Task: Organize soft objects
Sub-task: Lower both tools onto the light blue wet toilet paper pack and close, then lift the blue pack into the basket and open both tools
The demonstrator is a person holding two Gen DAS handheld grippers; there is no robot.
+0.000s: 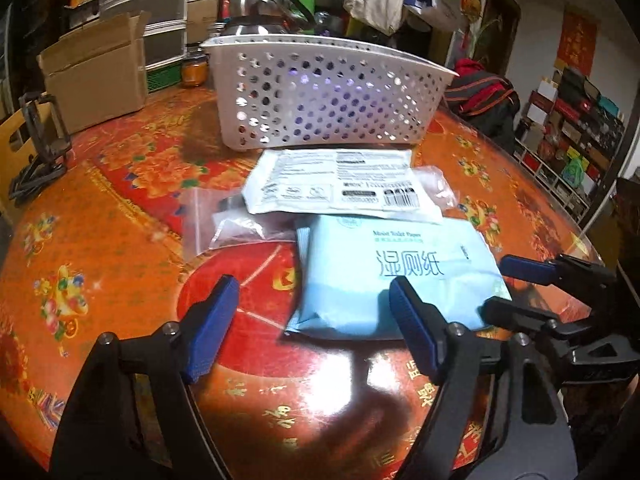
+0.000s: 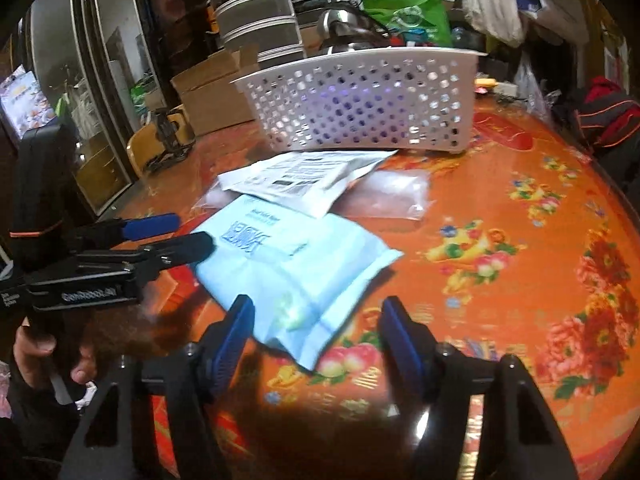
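I see the light blue wet wipes pack [image 1: 390, 280] lying flat on my red flowery worktop [image 1: 120, 240]. A white packet [image 1: 340, 180] overlaps its far edge, clear bags [image 1: 224, 220] lie beside, and the white holey basket [image 1: 328, 92] stands behind. My left tongs [image 1: 316, 320] and right tongs [image 2: 316, 340] both gape wide, holding nothing.

— What's the surface?

— A round table [image 1: 120, 208], glossy orange-red with flower prints and gold characters.

— And lying on it?

— A white perforated basket [image 1: 320, 92] at the far side. In front of it, a white printed pouch [image 1: 336, 184] overlaps clear plastic bags [image 1: 224, 220] and the far edge of a light-blue wet-wipes pack [image 1: 384, 280]. A cardboard box [image 1: 96, 76] and a black stand [image 1: 40, 144] sit at the left.
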